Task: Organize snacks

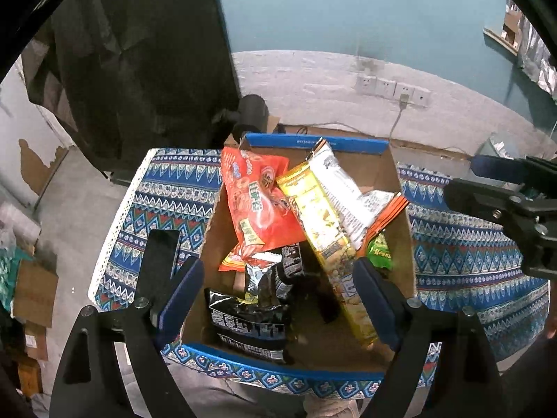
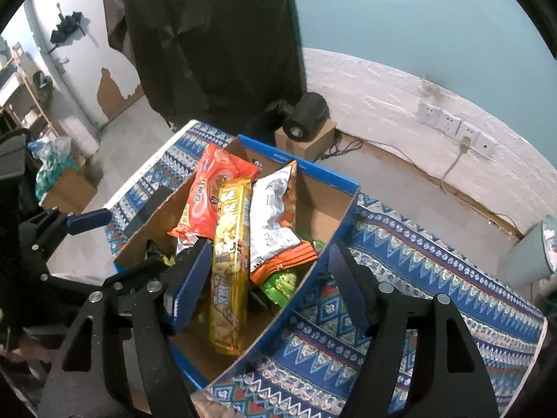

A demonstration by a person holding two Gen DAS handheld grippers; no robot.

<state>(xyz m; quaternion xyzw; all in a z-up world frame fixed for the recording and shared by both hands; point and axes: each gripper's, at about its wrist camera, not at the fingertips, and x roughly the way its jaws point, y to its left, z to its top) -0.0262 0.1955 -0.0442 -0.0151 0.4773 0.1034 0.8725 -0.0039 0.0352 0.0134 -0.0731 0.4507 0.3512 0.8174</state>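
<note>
Both claws hang wide open and empty over the cardboard box (image 1: 400,209) on the patterned worktop (image 1: 470,261): the left claw (image 1: 278,299) above a black packet (image 1: 250,324), the right claw (image 2: 264,285) astride the box's right wall. The snacks look already boxed; next probably comes straightening them. Further in lie a yellow packet (image 2: 229,261), a white bag (image 2: 271,219) and an orange bag (image 1: 257,202).

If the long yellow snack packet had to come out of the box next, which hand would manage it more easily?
Probably the right. The right gripper is open, and the yellow packet lies lengthwise between its fingers inside the cardboard box. The left gripper, also open, hangs over the black packet instead.
</note>
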